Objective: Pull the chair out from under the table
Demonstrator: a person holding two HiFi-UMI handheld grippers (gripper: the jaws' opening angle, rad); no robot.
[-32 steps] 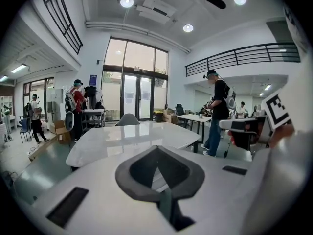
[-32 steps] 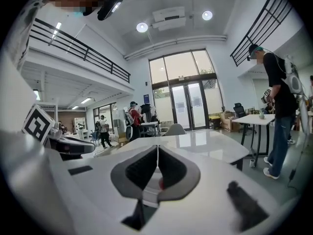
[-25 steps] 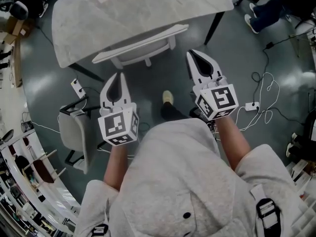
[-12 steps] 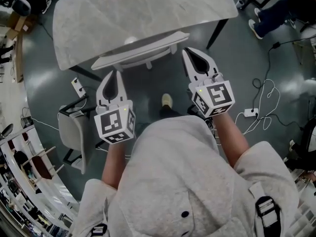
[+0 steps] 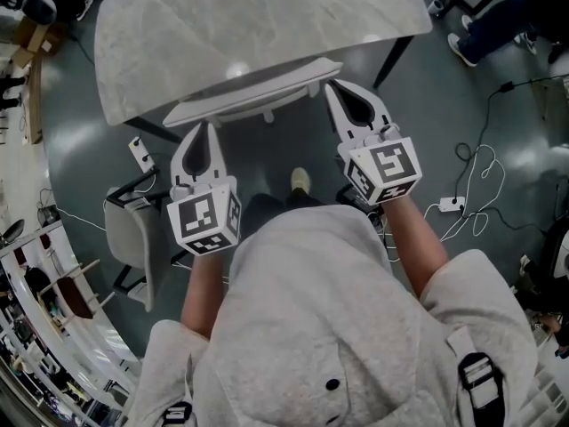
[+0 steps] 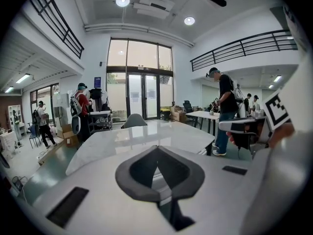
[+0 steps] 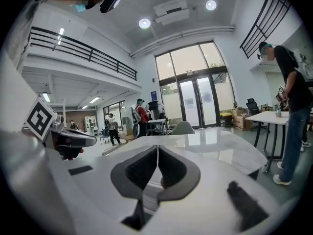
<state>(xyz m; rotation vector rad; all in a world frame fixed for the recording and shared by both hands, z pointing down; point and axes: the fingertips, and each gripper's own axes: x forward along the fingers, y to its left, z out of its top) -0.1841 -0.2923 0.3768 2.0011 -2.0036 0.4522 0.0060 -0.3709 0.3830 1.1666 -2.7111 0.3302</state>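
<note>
**Chair tucked under the table, both grippers closed and empty**

The left gripper has its jaws pressed together with nothing between them. Its tip is just beside the left part of the white backrest. The chair sits pushed in under the marble table, only its backrest showing at the near edge. The right gripper, jaws likewise together and empty, points at the backrest's right end.

— Where's the chair?
— Ahead of me, its seat under the near edge of the tabletop.
— And nearer you?
— My left gripper is just before the backrest's left end, and my right gripper is beside its right end. A second chair stands on the floor at my left.
</note>
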